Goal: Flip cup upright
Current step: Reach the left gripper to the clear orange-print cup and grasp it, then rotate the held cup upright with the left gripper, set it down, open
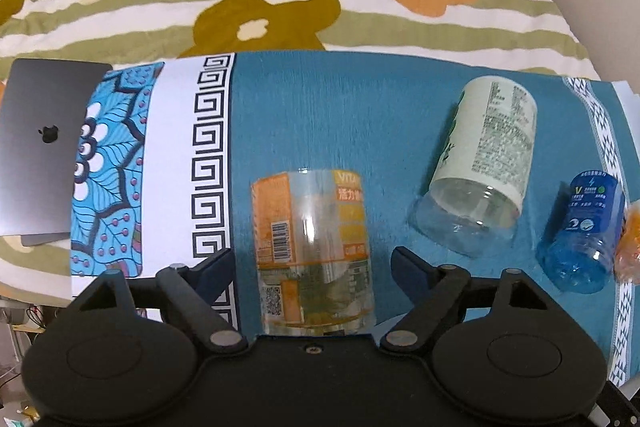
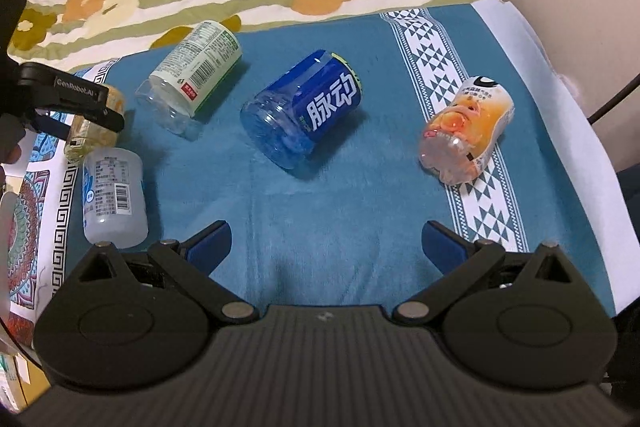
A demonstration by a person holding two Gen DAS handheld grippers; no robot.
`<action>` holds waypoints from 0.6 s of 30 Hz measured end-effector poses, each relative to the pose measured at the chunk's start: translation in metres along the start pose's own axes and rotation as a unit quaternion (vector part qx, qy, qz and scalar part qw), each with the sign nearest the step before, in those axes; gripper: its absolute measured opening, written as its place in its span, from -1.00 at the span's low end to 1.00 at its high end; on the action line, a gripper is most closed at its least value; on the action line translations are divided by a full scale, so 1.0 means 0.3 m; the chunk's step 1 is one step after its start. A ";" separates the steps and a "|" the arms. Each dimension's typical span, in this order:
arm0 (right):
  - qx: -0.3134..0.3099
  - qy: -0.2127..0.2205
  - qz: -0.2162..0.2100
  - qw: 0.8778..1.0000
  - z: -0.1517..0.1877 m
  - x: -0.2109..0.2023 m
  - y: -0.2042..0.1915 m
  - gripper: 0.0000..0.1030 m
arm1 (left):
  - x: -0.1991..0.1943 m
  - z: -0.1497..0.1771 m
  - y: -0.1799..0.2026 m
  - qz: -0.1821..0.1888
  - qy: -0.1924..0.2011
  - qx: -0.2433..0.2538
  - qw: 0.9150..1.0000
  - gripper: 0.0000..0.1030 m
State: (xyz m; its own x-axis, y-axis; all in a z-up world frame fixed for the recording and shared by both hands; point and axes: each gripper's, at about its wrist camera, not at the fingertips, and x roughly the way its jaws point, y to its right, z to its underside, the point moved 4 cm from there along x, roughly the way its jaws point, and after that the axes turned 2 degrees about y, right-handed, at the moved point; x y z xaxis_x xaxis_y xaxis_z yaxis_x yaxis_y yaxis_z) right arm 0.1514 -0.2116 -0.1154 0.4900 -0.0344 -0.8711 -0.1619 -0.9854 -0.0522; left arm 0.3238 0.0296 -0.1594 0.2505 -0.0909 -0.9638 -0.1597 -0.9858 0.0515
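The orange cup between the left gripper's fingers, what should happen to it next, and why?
Probably close the left gripper on the orange cup. Its jaws stand wide open with the cup right between them, apart from both pads, so nothing grips it yet. In the right wrist view the cup looks tilted beside the white cup, so a firm hold seems needed before turning it upright.

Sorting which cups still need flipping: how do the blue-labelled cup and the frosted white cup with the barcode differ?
The blue-labelled clear plastic cup lies tipped on its side; the frosted white plastic cup stands on end. The blue one sits mid-cloth, the white one at the cloth's left edge. Both are cut-off plastic bottles with printed labels, untouched by either gripper.
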 end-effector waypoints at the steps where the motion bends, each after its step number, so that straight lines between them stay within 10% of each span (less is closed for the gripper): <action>1: -0.001 -0.001 0.001 1.000 -0.001 0.003 -0.005 1.00 | 0.006 0.000 -0.003 0.001 -0.002 0.000 1.000 0.61; 6: -0.001 -0.009 0.001 1.000 0.000 0.020 -0.027 1.00 | 0.038 0.002 -0.013 0.012 -0.017 -0.002 1.000 0.26; 18: 0.004 -0.005 -0.003 1.000 0.005 0.012 -0.031 1.00 | 0.005 0.025 -0.040 0.017 -0.004 -0.015 1.000 0.24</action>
State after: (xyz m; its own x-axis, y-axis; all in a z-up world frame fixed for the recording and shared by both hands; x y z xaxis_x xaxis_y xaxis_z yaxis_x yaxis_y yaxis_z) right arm 0.1534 -0.2024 -0.1188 0.4825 -0.0273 -0.8755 -0.1662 -0.9842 -0.0609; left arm 0.3188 0.0424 -0.1634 0.2376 -0.1225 -0.9636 -0.1396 -0.9860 0.0910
